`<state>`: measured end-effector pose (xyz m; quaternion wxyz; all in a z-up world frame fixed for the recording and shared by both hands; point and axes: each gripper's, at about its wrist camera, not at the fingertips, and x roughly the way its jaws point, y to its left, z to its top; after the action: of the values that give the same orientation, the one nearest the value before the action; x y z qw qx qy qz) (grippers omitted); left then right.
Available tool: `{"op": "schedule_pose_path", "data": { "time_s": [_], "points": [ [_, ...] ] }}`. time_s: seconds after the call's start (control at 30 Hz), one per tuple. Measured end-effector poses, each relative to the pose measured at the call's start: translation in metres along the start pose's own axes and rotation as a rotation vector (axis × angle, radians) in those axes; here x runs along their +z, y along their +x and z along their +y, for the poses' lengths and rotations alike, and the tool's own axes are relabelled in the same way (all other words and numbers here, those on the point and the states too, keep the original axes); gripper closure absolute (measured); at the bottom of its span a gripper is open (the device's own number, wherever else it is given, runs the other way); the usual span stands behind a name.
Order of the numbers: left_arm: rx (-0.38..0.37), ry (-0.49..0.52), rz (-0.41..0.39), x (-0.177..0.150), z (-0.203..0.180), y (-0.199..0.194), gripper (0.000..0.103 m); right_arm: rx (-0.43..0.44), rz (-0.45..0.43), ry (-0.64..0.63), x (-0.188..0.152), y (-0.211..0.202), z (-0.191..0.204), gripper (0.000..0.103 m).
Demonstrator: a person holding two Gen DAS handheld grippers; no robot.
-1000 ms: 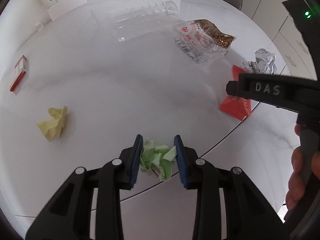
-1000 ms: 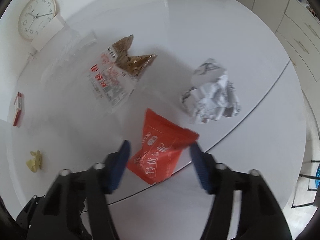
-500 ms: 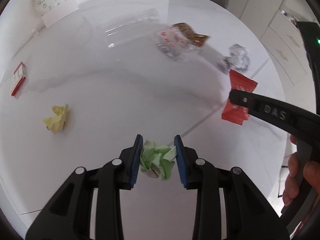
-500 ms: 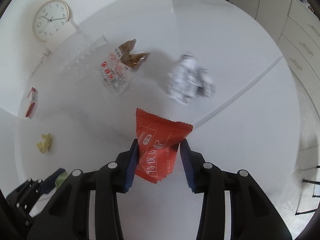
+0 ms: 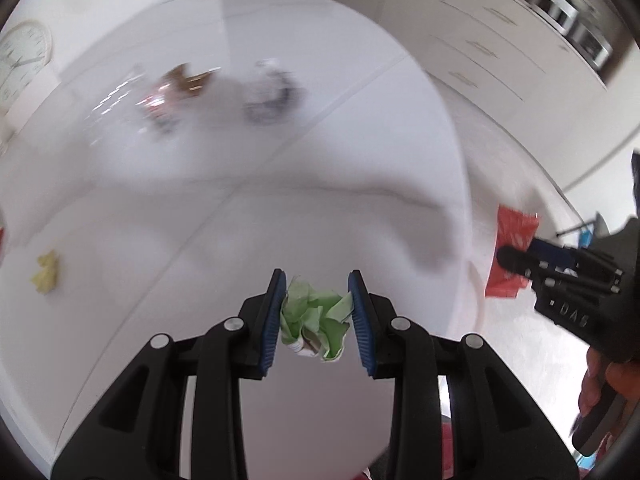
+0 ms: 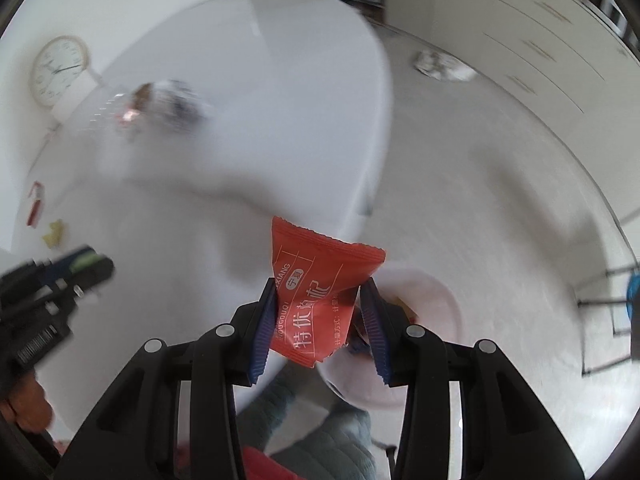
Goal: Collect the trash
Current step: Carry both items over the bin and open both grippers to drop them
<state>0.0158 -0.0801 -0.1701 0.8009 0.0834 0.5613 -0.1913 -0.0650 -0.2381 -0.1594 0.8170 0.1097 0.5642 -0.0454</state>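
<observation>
My left gripper (image 5: 317, 312) is shut on a crumpled green paper ball (image 5: 314, 320) and holds it above the white table's near edge. My right gripper (image 6: 320, 312) is shut on a red snack packet (image 6: 316, 300), held past the table's edge over a white bin (image 6: 432, 312) on the floor. The right gripper with the red packet (image 5: 512, 248) shows at the right of the left wrist view. The left gripper (image 6: 80, 264) shows at the left of the right wrist view.
On the white table (image 5: 240, 160) lie a yellow paper ball (image 5: 46, 274), a crumpled foil ball (image 5: 268, 96), a brown and clear snack bag (image 5: 176, 88) and a red box (image 6: 36, 204). A clock (image 6: 60, 70) stands at the back left. Drawers (image 6: 560, 40) line the right.
Both grippers have lifted and swung right, off the table's edge. The right gripper closed on the red packet and carried it over the white bin. The view is motion-blurred.
</observation>
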Motion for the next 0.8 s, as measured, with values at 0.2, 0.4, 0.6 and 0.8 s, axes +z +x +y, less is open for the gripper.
{"op": "schedule_pose_path", "data": {
  "time_s": [0.2,0.4,0.6,0.8],
  "points": [
    [-0.044,0.089,-0.003,0.004,-0.046,0.0,0.071,-0.023,0.036,0.087,-0.034,0.0,-0.051,0.061],
    [-0.066,0.162,0.001,0.002,-0.085,0.001,0.071,-0.014,0.049,0.118,-0.048,0.002,-0.071,0.061],
    [-0.077,0.205,0.006,-0.002,-0.112,0.001,0.071,-0.006,0.07,0.155,-0.054,0.002,-0.084,0.01],
    [-0.085,0.233,0.013,-0.003,-0.125,0.003,0.071,-0.053,0.083,0.191,-0.059,0.001,-0.1,0.002]
  ]
}}
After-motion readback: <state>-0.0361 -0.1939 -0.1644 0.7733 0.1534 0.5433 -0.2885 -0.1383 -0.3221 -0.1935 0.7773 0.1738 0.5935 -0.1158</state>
